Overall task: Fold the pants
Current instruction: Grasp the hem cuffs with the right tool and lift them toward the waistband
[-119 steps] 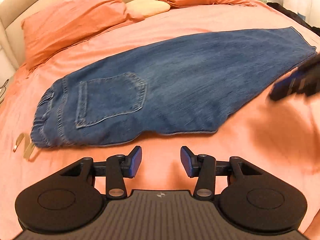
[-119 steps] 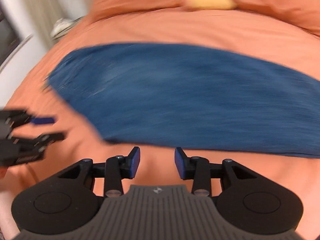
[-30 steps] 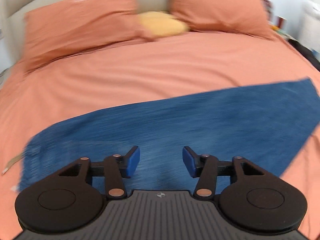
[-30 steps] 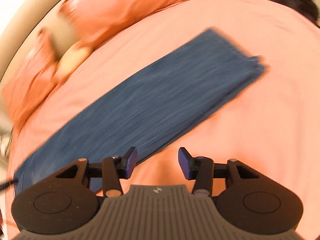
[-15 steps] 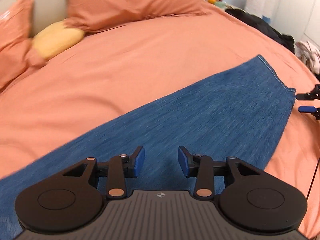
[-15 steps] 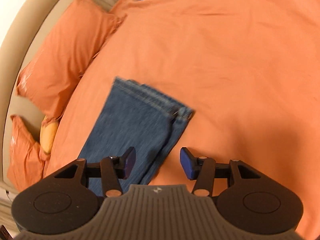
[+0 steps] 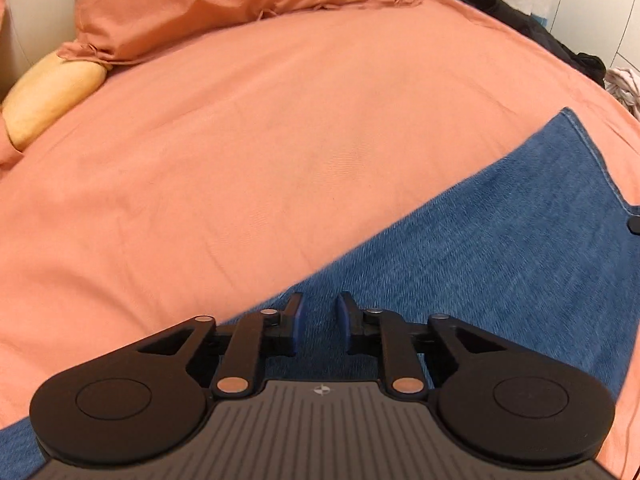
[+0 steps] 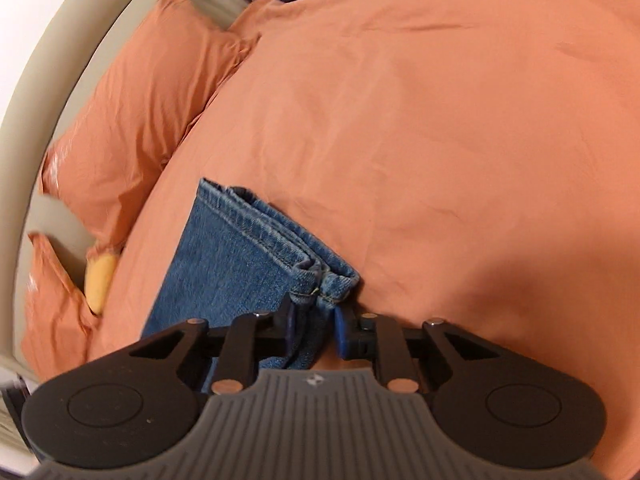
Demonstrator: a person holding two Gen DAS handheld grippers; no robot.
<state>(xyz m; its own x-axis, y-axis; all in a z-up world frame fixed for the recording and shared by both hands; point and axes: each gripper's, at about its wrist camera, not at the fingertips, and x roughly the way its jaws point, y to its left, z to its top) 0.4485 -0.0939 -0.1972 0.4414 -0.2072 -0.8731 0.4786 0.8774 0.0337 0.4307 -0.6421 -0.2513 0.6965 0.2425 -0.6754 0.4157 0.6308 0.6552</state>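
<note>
Blue jeans (image 7: pixel 500 248) lie folded lengthwise on the orange bed, legs stacked. In the left wrist view my left gripper (image 7: pixel 319 318) hovers low over the far long edge of the leg, its jaws narrowed but with a gap and nothing between them. In the right wrist view the stacked hems (image 8: pixel 280 240) lie just ahead. My right gripper (image 8: pixel 314 320) straddles the near hem corner (image 8: pixel 324 280), denim between the blue pads, with a gap still showing. The waist end is out of view.
The orange bedsheet (image 7: pixel 280 140) spreads beyond the jeans. Orange pillows (image 7: pixel 208 4) and a yellow cushion (image 7: pixel 52 92) lie at the headboard (image 8: pixel 60 60). Dark clothes (image 7: pixel 560 44) lie at the bed's far right edge.
Both grippers have moved toward the hem end of the jeans and come down close. The right gripper now straddles the hem corner. Both sets of jaws have narrowed.
</note>
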